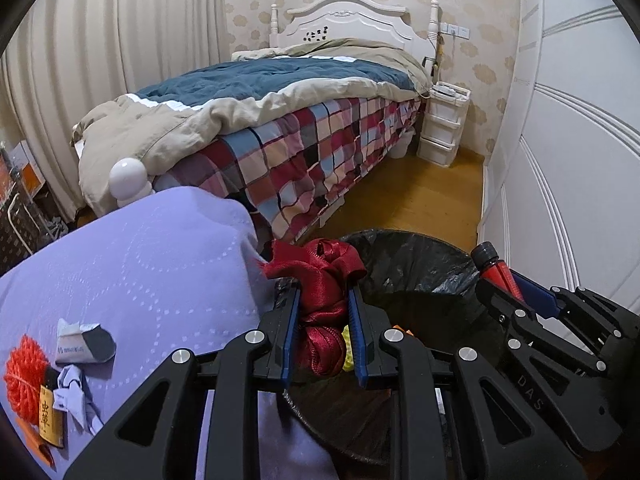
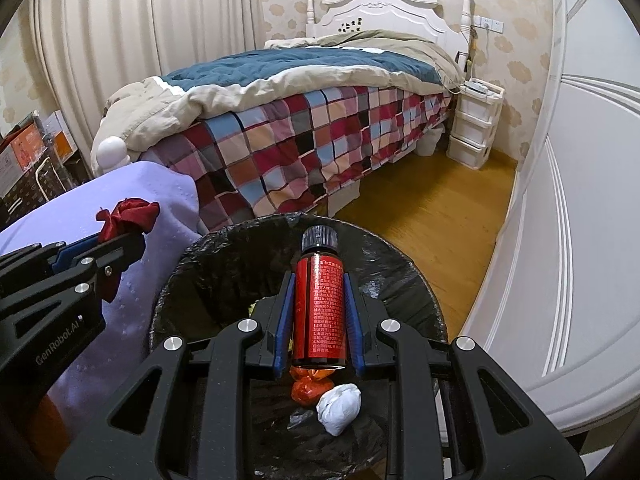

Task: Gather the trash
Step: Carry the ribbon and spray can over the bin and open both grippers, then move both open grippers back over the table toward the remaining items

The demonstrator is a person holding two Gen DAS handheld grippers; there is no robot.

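My left gripper (image 1: 323, 300) is shut on a bunched dark red ribbon (image 1: 320, 280) and holds it over the left rim of the black-lined trash bin (image 1: 420, 252). My right gripper (image 2: 319, 284) is shut on a red bottle with a black cap (image 2: 319, 304) and holds it above the bin's opening (image 2: 400, 264). A white paper ball (image 2: 339, 402) and an orange wrapper (image 2: 308, 388) lie inside the bin. The right gripper and bottle (image 1: 496, 272) show at the right of the left wrist view. The left gripper with the ribbon (image 2: 128, 216) shows at the left of the right wrist view.
A table with a lilac cloth (image 1: 140, 260) stands left of the bin and carries an orange string ball (image 1: 22, 376), a crumpled packet (image 1: 82, 346) and paper scraps (image 1: 74, 392). A bed with a checked cover (image 1: 300, 140) lies behind. White wardrobe doors (image 1: 568, 160) are on the right.
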